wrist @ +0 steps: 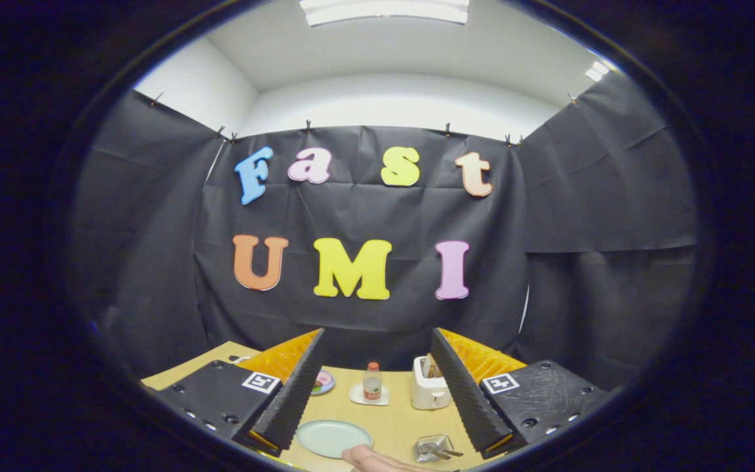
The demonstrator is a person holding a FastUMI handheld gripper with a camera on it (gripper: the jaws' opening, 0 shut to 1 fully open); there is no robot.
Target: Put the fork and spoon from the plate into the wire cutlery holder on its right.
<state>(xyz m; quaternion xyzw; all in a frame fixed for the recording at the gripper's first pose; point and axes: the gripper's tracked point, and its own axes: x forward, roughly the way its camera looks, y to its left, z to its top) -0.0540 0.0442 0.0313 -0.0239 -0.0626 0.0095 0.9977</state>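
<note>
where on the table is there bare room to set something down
Bare tabletop lies between the open fingers, bordered by the pale plate, the bottle on its coaster and the toaster. It is crowded near the wire cutlery holder, with a hand beside it. The gripper holds nothing.

The right finger hides part of the toaster [430,392], and the cutlery in the wire holder [434,448] is too small to tell apart.
</note>
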